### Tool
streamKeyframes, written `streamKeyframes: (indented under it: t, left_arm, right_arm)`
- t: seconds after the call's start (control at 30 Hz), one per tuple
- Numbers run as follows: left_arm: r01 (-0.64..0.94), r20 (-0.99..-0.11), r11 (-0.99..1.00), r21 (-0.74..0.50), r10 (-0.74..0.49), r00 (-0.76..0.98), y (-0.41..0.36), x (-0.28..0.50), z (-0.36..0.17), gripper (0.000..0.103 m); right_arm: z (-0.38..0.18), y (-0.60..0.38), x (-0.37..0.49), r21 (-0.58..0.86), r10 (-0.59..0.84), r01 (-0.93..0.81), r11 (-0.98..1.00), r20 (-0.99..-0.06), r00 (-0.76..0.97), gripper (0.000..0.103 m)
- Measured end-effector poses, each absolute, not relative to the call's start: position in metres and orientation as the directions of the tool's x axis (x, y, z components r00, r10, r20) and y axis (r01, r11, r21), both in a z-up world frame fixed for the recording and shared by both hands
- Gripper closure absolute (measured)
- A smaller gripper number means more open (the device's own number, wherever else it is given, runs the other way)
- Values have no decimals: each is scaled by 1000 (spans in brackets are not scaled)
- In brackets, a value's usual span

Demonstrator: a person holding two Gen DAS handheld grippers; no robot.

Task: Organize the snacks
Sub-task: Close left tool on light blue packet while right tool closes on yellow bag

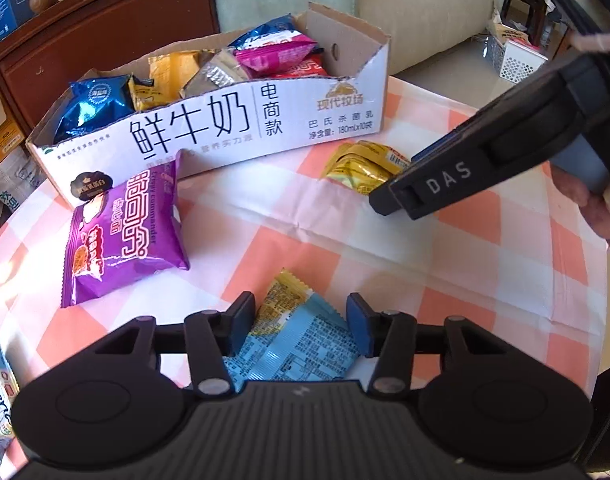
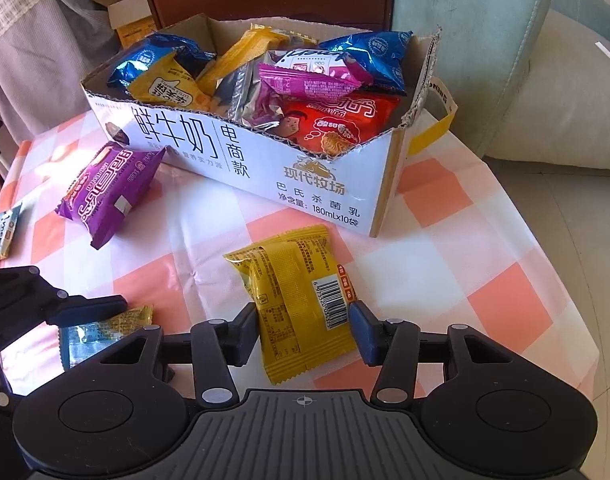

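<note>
Landmark: white cardboard milk carton box (image 2: 241, 152), top cut open, full of snack packets, on the pink-and-white checked bench (image 2: 465, 240).
Right claw (image 2: 303, 330): closed on the yellow foil snack packet (image 2: 301, 300), pads pressing both edges, in front of the box's near corner.
Left claw (image 1: 299, 328): fingers straddle the pale blue and yellow flat wrapper (image 1: 297, 344) in front of the box; actual pad contact is not clear.
Left view only: a hand (image 1: 597, 208) holding the right claw's black body.
Right view only: barcode on the yellow packet; red packet (image 2: 341, 124) inside the box.
Both views: purple crisp packet (image 1: 121, 236) leaning against the box's front.
Cut off: blue wrapper's near end, behind the claw body.
</note>
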State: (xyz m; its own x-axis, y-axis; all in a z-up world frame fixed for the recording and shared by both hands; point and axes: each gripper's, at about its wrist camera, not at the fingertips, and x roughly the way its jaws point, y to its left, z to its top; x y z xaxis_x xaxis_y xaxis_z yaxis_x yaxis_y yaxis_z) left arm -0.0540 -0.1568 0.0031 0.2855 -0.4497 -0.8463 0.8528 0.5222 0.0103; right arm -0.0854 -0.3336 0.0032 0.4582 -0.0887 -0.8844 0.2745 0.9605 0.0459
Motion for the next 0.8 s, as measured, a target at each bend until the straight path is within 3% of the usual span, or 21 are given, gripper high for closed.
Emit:
streamKeyframes:
  t: [0.17, 0.3, 0.4, 0.53, 0.67, 0.8]
  left_arm:
    - [840, -844, 541, -25, -462, 272, -139, -44, 5, 54]
    - [863, -844, 504, -31, -476, 247, -130, -48, 8, 39]
    - [879, -842, 477, 2, -473, 259, -127, -55, 9, 33]
    - [892, -847, 450, 36, -460, 266, -123, -62, 6, 28]
    - [905, -839, 422, 52, -474, 269, -122, -64, 7, 27]
    - [923, -837, 380, 60, -485, 255, -121, -69, 6, 19]
  right_arm:
    - [2, -326, -83, 75, -33, 216, 973, -887, 460, 60]
    - [3, -324, -82, 107, 2, 199, 974, -885, 465, 57]
    - [1, -328, -81, 123, 7, 222, 967, -887, 461, 42]
    - [-3, -324, -76, 85, -25, 223, 971, -894, 448, 36]
    - [-7, -320, -70, 62, -51, 238, 969, -897, 439, 35]
    - [-8, -313, -65, 39, -67, 227, 973, -895, 441, 36]
